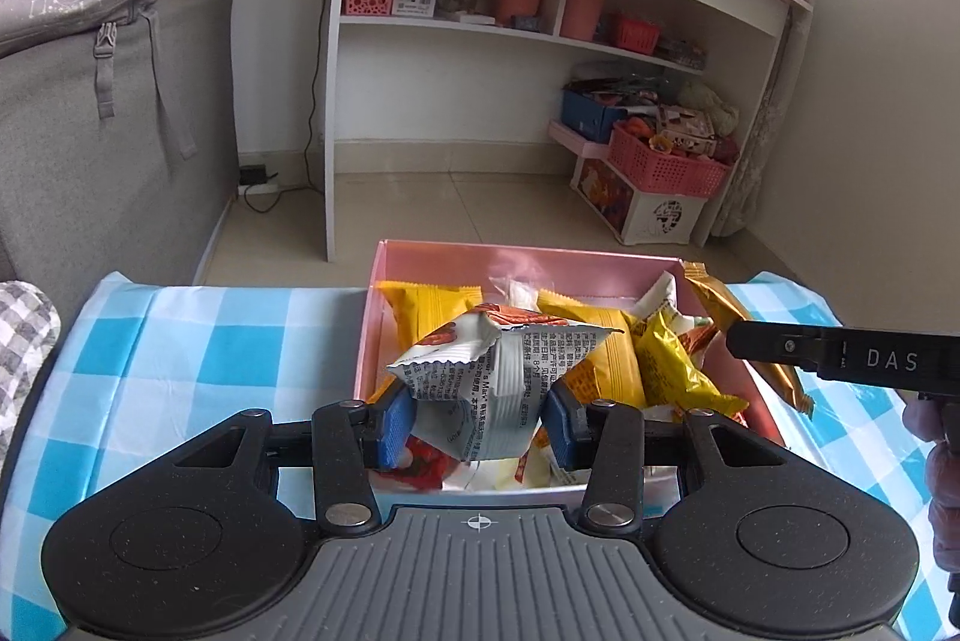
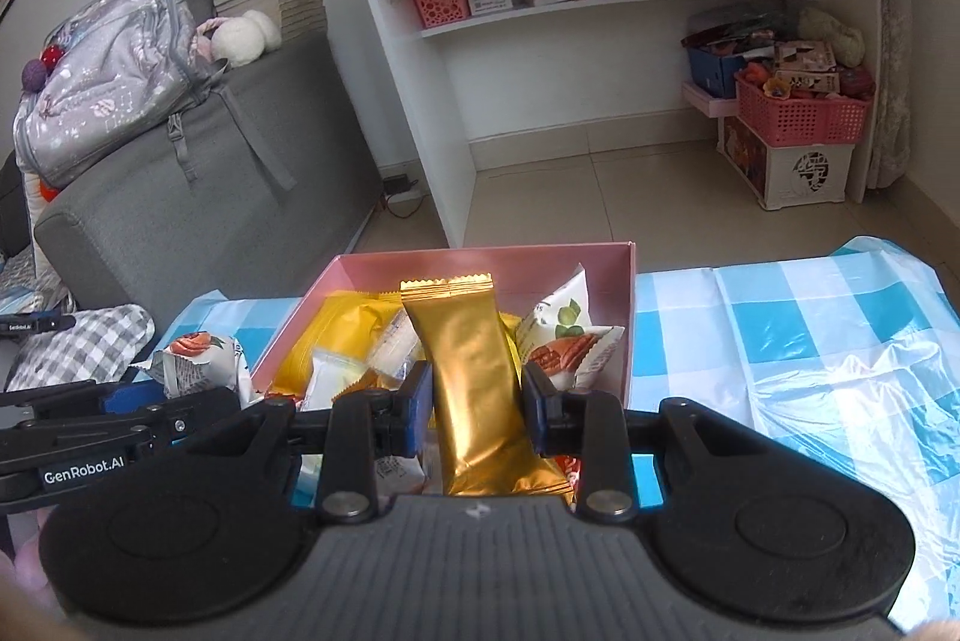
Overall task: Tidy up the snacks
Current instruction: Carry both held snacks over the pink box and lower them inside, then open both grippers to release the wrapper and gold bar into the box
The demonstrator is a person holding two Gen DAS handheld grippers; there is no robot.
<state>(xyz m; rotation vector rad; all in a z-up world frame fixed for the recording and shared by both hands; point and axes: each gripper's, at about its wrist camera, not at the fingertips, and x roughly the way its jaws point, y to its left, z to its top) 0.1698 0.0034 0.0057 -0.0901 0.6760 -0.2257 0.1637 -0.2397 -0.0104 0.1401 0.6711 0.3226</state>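
Note:
My left gripper (image 1: 477, 416) is shut on a white snack packet (image 1: 486, 377) with grey print and a red-orange picture, held over the near part of the pink box (image 1: 420, 254). That box holds several yellow, white and orange packets (image 1: 618, 347). In the right wrist view my right gripper (image 2: 477, 404) is shut on a long gold foil bar (image 2: 474, 371), upright above the same pink box (image 2: 480, 260). The gold bar (image 1: 750, 341) and the right gripper's black finger (image 1: 840, 356) show at the right of the left view. At the left of the right view the left gripper (image 2: 150, 407) carries the white packet (image 2: 198, 359).
The box stands on a table with a blue-and-white checked cloth (image 1: 210, 335), (image 2: 810, 341). Beyond the table edge are tiled floor, a white shelf desk (image 1: 540, 29), pink baskets (image 1: 666, 161) and a grey sofa (image 2: 210, 197) bearing a backpack. A grey checked cloth (image 2: 78, 347) lies at the left.

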